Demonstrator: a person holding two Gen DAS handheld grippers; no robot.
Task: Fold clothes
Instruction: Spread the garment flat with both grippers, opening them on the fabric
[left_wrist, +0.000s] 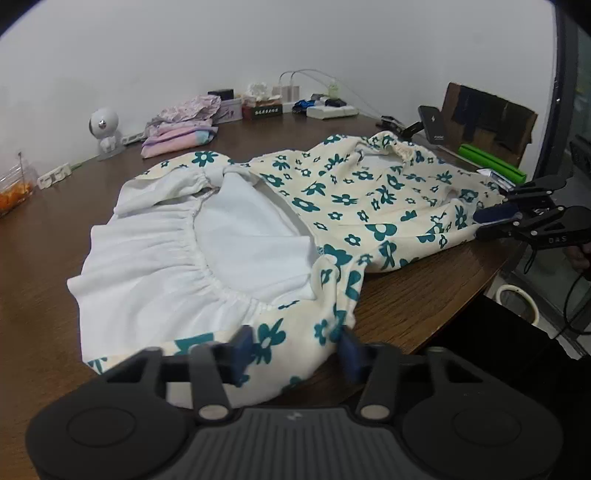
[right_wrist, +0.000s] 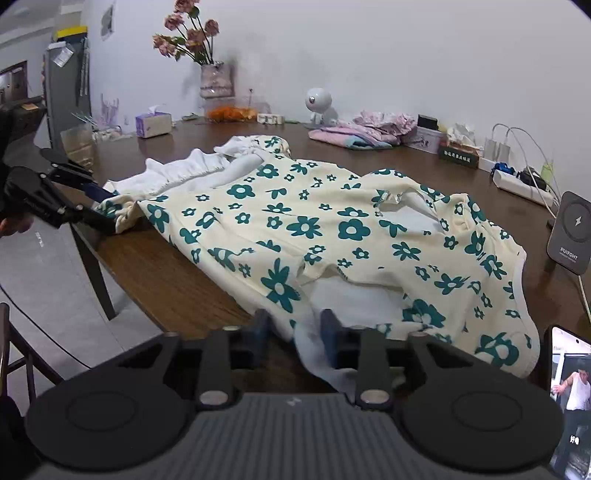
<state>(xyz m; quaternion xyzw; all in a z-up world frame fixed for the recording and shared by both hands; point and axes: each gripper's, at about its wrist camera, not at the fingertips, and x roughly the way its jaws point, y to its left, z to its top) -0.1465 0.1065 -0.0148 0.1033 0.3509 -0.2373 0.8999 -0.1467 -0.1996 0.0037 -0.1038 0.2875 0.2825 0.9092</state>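
A cream garment (left_wrist: 351, 199) with teal flowers and a white lining lies spread on the brown wooden table (left_wrist: 406, 314). My left gripper (left_wrist: 295, 352) is open at the garment's near hem, with the printed fabric between its blue pads. From the right wrist view the same garment (right_wrist: 332, 229) stretches across the table (right_wrist: 166, 273). My right gripper (right_wrist: 295, 336) is open at the near edge, and a fold of white lining hangs between its fingers. Each gripper shows in the other's view, at opposite ends of the garment: right gripper (left_wrist: 487, 223), left gripper (right_wrist: 98, 206).
A pile of folded pink clothes (right_wrist: 351, 138) sits near the back wall, beside boxes and a power strip (right_wrist: 517, 186). A charger stand (right_wrist: 570, 232) and a lit phone (right_wrist: 569, 398) stand at the right. A flower vase (right_wrist: 216, 79) and tissue box (right_wrist: 153, 124) are far left.
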